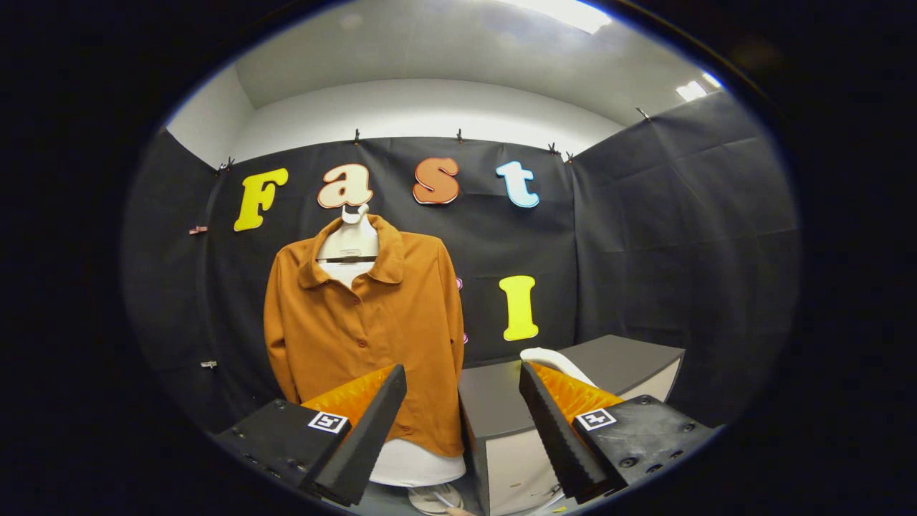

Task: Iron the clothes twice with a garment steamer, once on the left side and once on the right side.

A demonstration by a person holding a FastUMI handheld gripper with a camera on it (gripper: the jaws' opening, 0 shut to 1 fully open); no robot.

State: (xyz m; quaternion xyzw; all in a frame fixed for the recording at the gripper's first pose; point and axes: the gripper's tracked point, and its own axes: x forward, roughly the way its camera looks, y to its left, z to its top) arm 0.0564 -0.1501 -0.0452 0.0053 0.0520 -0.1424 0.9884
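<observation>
Gaping tongs [462, 423] before hung shirt [372, 322]

Gripper [462, 369]: the two fingers stand spread apart with nothing held between them, and each carries one small square tag near its base.
Left tag [328, 421]: a white square with a black block pattern, on the mount of the left finger. It is a machine marker, with no letters or numbers to read.
Right tag [596, 418]: the same sort of black-and-white block marker, on the mount of the right finger, also with no readable characters.
Orange shirt [372, 322]: plain cloth with buttons, hanging beyond the left finger. No readable label or print.
Grey cabinet [616, 362]: plain top beyond the right finger. No legible writing.
</observation>
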